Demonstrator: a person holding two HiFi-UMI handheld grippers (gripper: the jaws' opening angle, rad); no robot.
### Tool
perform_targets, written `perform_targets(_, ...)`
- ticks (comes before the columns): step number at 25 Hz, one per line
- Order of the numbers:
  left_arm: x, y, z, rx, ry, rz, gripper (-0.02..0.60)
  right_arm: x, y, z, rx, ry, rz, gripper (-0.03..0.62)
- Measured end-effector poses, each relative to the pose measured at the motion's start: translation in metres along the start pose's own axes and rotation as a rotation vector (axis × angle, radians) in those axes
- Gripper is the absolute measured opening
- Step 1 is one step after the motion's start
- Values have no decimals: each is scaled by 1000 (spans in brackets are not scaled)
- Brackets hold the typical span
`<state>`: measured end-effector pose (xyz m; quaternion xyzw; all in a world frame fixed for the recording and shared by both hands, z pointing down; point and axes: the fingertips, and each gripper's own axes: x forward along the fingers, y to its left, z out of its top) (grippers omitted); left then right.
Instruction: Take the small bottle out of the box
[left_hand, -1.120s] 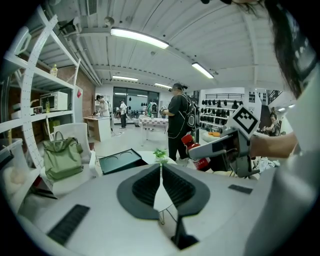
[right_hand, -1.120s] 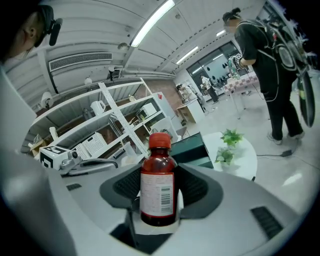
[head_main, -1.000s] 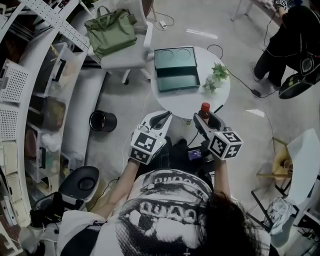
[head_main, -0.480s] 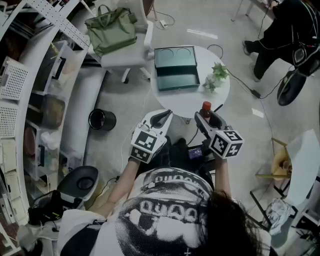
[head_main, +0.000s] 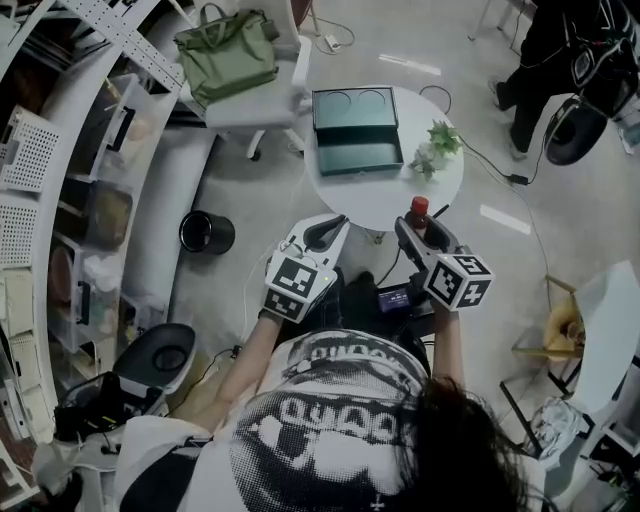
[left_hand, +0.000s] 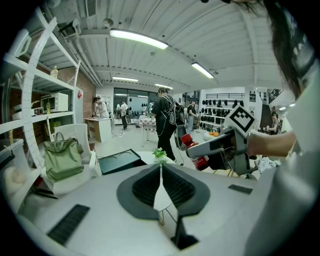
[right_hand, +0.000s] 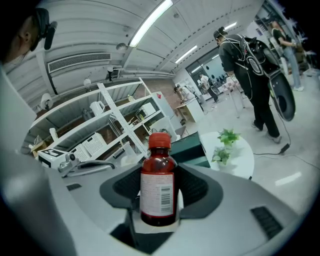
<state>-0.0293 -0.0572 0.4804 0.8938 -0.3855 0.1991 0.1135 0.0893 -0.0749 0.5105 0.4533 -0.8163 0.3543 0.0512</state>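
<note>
Main risk: the small bottle slips or tips out of the grip. The jaws take it low on the body, so the red cap and most of the label stand clear above them, and a quick swing could lever it over.
Cause of a drop: any easing of the squeeze on the smooth label. The bottle hangs near the near rim of the round table, so it would likely hit the floor rather than the tabletop.
Second risk: a knock from the left gripper, which is held just beside the right one at about the same level.
Lesser risk: a swing forward could brush the potted plant near the far right of the table.
Right gripper: clamped on the bottle, one jaw on each side of its body, with the bottle upright.
Left gripper state: jaws pressed together with nothing between them.
Bottle relative to box: out of the open green box and well apart from it, on the person's side of the table.
Height above table: the head view looks too steeply down to judge, but the bottle seems lifted clear, not resting on anything.
Task progress: by this layout, the removal looks done.
</note>
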Motion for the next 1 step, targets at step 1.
perform_targets(1, 0, 0, 0, 1, 0, 0, 21, 0, -1, 1, 0, -1, -1, 221)
